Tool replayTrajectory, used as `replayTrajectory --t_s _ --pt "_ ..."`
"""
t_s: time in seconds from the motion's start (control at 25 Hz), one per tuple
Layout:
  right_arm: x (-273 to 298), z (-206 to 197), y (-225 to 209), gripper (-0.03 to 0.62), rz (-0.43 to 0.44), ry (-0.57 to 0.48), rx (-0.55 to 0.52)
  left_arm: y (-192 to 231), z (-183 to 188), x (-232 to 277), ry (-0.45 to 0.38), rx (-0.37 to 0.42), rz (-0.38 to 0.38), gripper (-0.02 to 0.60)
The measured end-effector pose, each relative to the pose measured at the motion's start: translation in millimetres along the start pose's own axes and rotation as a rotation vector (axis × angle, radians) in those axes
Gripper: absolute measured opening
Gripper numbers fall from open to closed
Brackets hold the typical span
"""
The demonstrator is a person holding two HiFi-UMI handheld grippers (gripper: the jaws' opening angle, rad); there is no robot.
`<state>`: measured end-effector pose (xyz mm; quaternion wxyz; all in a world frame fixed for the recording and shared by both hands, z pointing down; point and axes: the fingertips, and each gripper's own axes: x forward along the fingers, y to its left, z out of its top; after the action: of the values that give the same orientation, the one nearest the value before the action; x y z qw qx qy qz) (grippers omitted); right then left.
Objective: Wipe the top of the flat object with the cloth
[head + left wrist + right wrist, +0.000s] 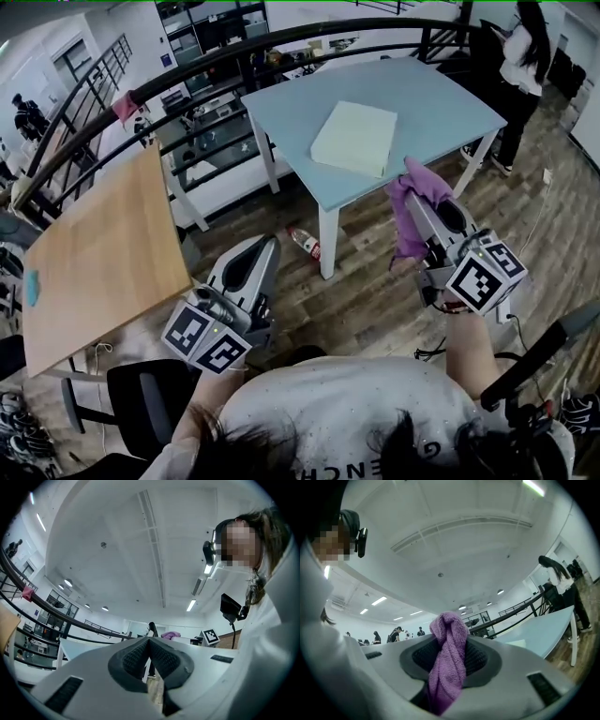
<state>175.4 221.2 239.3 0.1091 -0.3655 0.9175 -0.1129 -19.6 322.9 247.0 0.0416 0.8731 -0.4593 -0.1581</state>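
Only one bit of lettering I can read, "ENCH", upside down on my white shirt — the rest is cut off.

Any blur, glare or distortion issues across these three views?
Head view: heavy fisheye, the railing bows, but the flat object on the blue table is crisp and light is even. Left gripper view: black vignette corners, strip lights bright without bloom. Right gripper view: same vignette, cloth texture sharp, background people small and soft.
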Motion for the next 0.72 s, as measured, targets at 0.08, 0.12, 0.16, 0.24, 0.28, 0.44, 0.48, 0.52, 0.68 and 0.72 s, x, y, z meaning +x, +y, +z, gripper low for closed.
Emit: replayTrajectory --t_s 0.08,0.12,0.16,0.24,0.28,0.44,0.48,0.52,0.68,0.72 --pt "15.7 -2.7 -11.3 0.132 -0.001 0.009 0.015 9.6 -0.2 13.6 0.011 -0.003 -0.008 0.003" --pt "23.9 -4.8 -17.2 0.132 -0.003 0.016 0.021 16.9 -0.6 20.3 0.014 -0.009 -0.006 0.003" --pt "32.1 -7.5 -23.8 0.132 -0.007 0.023 0.025 25.4 -2.0 27.3 0.016 -0.017 -0.003 0.003" --pt "49.0 -14.6 -41.0 0.132 -0.023 0.038 0.03 44.0 -9.0 42.8 0.024 -0.031 -0.002 0.003" --pt "58.2 -18.2 -51.1 0.132 -0.033 0.043 0.035 54.2 -14.0 51.4 0.032 -0.035 -0.006 0.003" --pt "98.5 -24.0 -88.5 0.132 -0.066 0.046 0.042 100.3 -26.5 91.7 0.056 -0.023 -0.033 0.003" --pt "109.0 -22.7 -96.4 0.132 -0.077 0.049 0.034 113.9 -25.9 103.4 0.052 -0.032 -0.04 0.003" --pt "120.5 -20.3 -103.4 0.132 -0.09 0.052 0.025 128.7 -23.9 115.9 0.048 -0.049 -0.047 0.003" --pt "190.6 -4.7 -118.8 0.132 -0.145 0.043 -0.007 204.6 -4.3 166.8 0.066 -0.07 -0.092 0.003" --pt "211.0 -0.7 -122.1 0.132 -0.164 0.035 -0.018 224.8 0.4 178.2 0.076 -0.059 -0.105 0.003"
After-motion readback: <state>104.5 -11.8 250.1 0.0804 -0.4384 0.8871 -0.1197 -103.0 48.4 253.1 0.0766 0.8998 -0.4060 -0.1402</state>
